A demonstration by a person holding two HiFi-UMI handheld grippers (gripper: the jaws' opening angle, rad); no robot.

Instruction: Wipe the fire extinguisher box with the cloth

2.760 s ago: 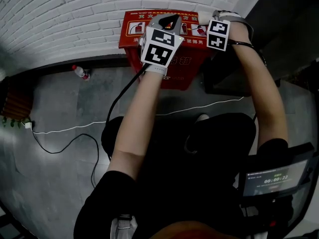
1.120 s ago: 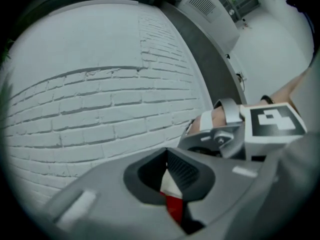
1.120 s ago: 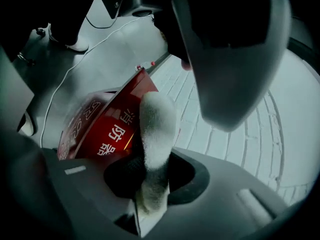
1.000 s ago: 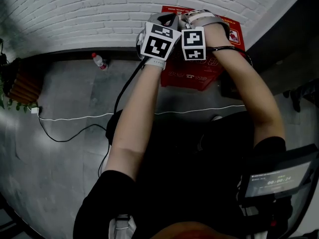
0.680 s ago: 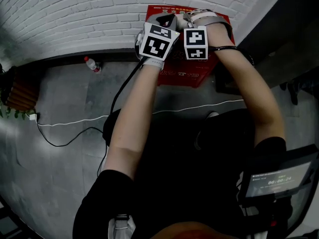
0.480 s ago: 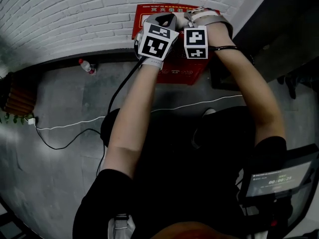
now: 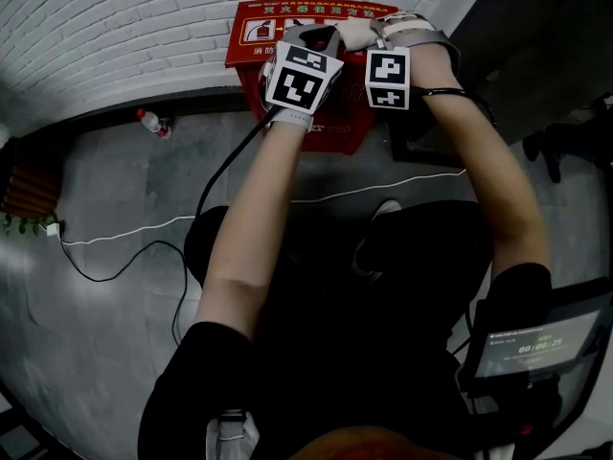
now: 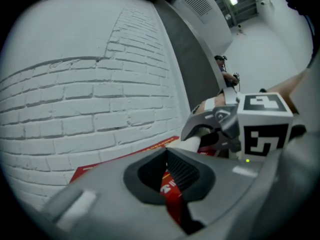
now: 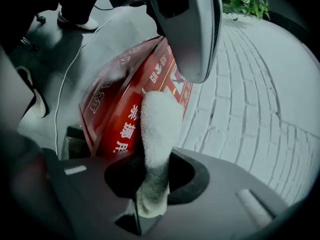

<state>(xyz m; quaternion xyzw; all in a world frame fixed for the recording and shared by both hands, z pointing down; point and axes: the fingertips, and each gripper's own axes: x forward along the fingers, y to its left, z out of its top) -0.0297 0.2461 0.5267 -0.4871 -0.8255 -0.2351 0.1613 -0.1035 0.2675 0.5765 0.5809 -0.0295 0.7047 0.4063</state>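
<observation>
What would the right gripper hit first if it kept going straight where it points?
Most likely the red fire extinguisher box: the right gripper has its jaws shut on the cloth, which sticks out ahead toward the box's top edge. The white brick wall lies behind. Depth is hard to judge.

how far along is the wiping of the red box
Done: the cloth is clamped in the right gripper. In hand: its end sits at the top edge of the fire extinguisher box; the left gripper hangs shut beside it. Left: cannot tell, since no wiped patch shows on the box.
</observation>
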